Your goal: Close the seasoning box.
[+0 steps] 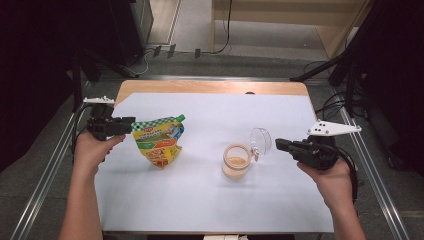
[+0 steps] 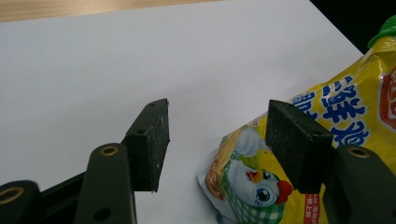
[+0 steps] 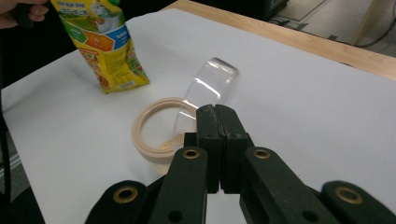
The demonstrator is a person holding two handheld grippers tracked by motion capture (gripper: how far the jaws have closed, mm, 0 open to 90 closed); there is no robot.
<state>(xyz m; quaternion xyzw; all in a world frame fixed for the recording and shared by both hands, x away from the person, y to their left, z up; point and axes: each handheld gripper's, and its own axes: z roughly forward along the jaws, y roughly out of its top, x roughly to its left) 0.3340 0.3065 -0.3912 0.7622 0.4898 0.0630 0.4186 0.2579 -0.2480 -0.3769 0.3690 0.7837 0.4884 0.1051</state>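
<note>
A yellow and green stand-up pouch [image 1: 159, 142] with a green cap stands tilted on the white sheet at centre left. My left gripper [image 1: 131, 125] sits level at its upper left corner. In the left gripper view, my left gripper [image 2: 217, 116] is open, and the pouch [image 2: 355, 116] lies past one jaw with no pad pressing on it. A small clear jar [image 1: 236, 161] with a beige rim and some tan contents stands at centre right, its clear hinged lid [image 1: 261, 140] flipped up. My right gripper [image 1: 281, 145] is shut on nothing, just right of the lid. In the right gripper view, the right gripper [image 3: 215, 109] points at the jar [image 3: 156, 128].
A white sheet [image 1: 210, 200] covers most of the wooden table [image 1: 210, 86]. Metal rails [image 1: 372, 170] run along both sides of the table. Cables and dark stands lie on the floor beyond the far edge.
</note>
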